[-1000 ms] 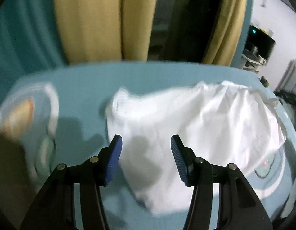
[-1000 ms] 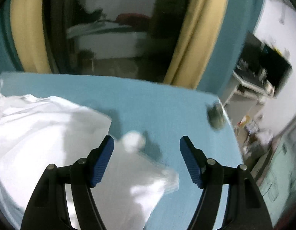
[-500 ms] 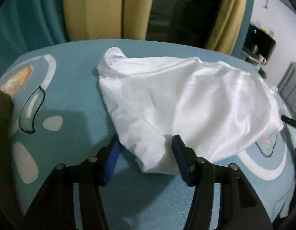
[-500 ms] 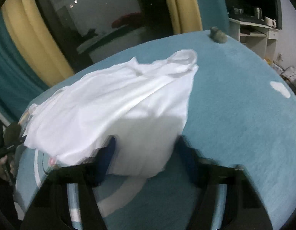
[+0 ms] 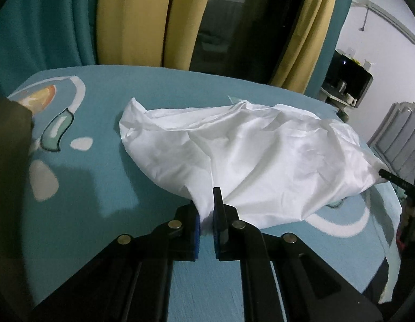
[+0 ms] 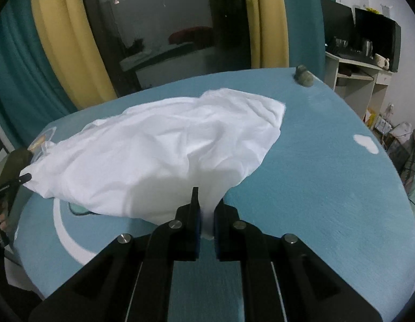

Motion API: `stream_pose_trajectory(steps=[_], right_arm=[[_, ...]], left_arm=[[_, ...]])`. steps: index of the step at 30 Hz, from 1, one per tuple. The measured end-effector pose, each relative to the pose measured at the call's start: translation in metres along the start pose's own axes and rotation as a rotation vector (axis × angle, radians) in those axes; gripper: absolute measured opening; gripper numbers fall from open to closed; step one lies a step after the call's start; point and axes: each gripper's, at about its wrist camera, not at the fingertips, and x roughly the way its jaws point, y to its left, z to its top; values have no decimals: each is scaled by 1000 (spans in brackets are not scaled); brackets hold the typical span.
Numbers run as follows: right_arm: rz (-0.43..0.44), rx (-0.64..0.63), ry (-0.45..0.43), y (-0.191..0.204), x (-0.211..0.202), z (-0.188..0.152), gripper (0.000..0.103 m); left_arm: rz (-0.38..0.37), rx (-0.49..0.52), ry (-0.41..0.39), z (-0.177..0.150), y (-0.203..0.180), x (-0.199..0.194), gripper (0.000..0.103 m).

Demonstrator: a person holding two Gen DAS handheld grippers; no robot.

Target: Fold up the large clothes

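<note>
Our right gripper point(image 6: 206, 212) has its jaws clamped on the near edge of the white garment point(image 6: 164, 155), which lies rumpled across the teal bedspread point(image 6: 328, 177). At its far left corner we see the other gripper's tip point(image 6: 24, 178) touching the cloth.

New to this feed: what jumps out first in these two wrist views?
A crumpled white garment lies across the middle of a teal patterned bedspread. Each gripper is pinched shut on its near edge: the left gripper and the right gripper, the left one's jaws having just been closing. Behind the bed hang yellow curtains around a dark window.
</note>
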Motion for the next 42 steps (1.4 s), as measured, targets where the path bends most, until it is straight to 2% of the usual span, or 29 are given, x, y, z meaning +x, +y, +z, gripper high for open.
stream_pose_trajectory(steps=[7,15,19,23,25,27,29,31,33,37,42], right_arm=[[4,28,-9,-6,-29,-21,7],[4,56,14,-8,-51,-49,7],[-7,63,46,-12,-49,-62,7],[-41,72,121,-19,-30,-76,8],[-42,75,113,-18,-30,-76,11],[-49,79,124,-19,-30,-72,16],[-76,75,126,-20,-31,-69,26],[-122,75,114,-21,-36,-66,48],[-156,83,85,-22,-43,-61,57],[-182,93,22,-21,-51,-47,58],[-134,59,-5,-2,-40,-32,58]], left_arm=[[-24,4,8,-19,-3,-28,8],[-34,-6,61,-56,-5,-50,8],[-39,-15,109,-74,-1,-49,8],[-53,-38,172,-85,4,-36,9],[-42,-23,179,-84,0,-37,9],[-38,-16,185,-83,0,-37,14],[-26,-13,180,-79,2,-40,28],[-8,-10,163,-74,7,-46,36],[9,3,133,-66,11,-55,38],[41,77,97,-42,12,-56,38],[36,161,138,-18,1,-30,38]])
